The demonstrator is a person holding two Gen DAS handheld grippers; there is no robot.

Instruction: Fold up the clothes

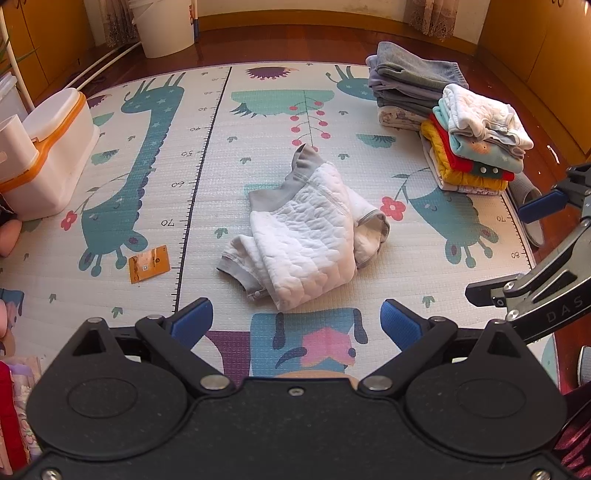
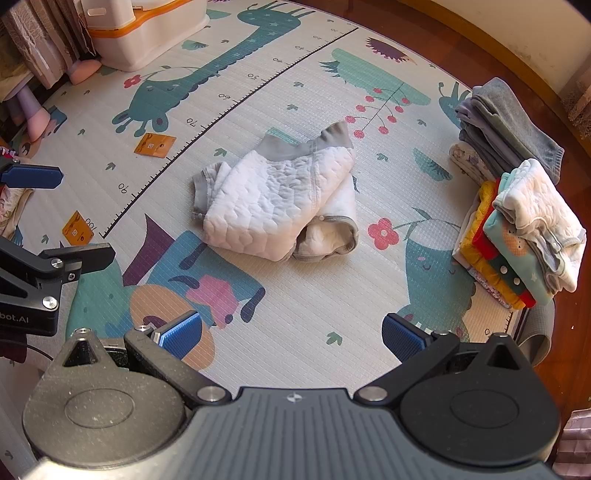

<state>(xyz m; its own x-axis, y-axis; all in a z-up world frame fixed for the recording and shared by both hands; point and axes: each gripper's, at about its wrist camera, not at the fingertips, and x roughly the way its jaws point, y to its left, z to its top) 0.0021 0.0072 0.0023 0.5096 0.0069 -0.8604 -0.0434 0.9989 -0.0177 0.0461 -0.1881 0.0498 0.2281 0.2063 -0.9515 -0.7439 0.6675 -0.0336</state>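
A white quilted garment with grey trim lies loosely folded in the middle of the play mat. My left gripper hovers open just short of the garment's near edge, nothing between its blue pads. My right gripper is also open and empty, held back from the garment over the mat. Each gripper shows at the edge of the other's view. Two piles of folded clothes stand at the mat's right side.
A white box with an orange band sits at the mat's left. Orange packets lie on the mat. A grey slipper rests beside the piles. A white bucket stands on the wooden floor beyond.
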